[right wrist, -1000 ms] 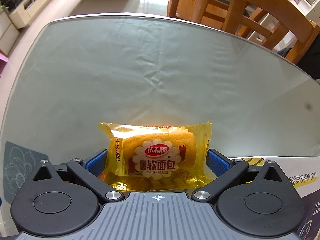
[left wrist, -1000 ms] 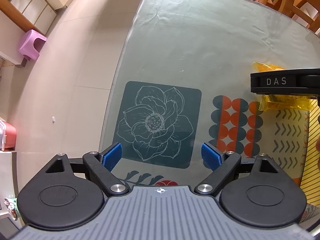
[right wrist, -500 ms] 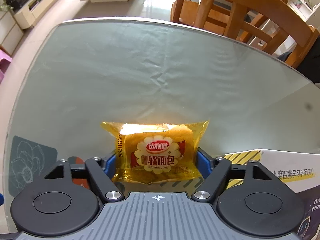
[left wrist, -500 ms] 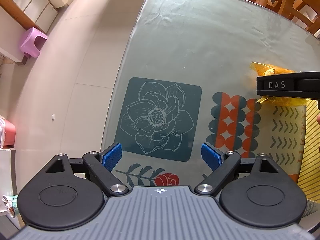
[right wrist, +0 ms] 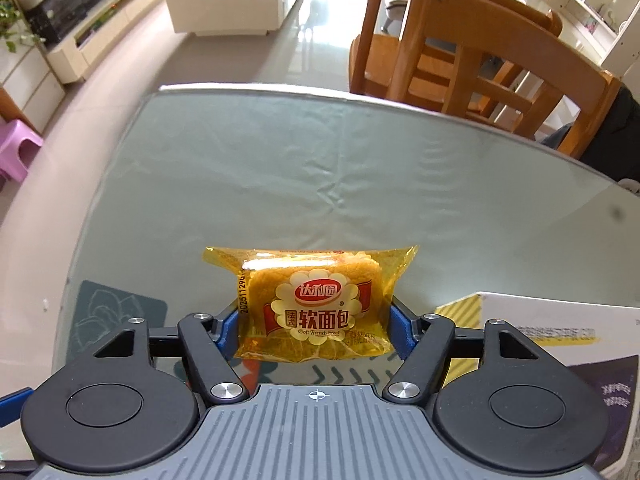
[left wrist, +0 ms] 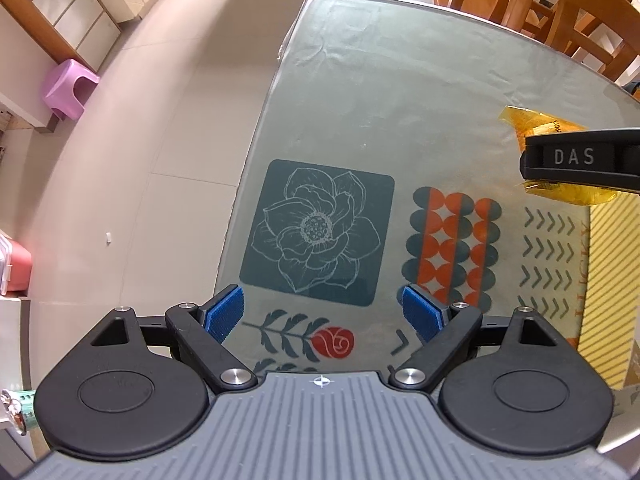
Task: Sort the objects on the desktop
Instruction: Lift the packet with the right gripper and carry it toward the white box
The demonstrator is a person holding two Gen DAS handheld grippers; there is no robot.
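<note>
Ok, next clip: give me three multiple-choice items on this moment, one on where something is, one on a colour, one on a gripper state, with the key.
1. Where is the bread packet?
A. Between the fingers of the right gripper
B. On the wooden chair
C. On the flower print

2. What colour are the pads of the left gripper?
A. Red
B. Blue
C. White

3. What state is the left gripper in?
A. Shut on the packet
B. Shut on nothing
C. Open, with nothing between its fingers

Key: 1 A, the right wrist view shows the yellow packet pinched from both sides. 2 B, both pads show blue in the left wrist view. 3 C, its fingers stand wide apart with only the glass table seen between them.
</note>
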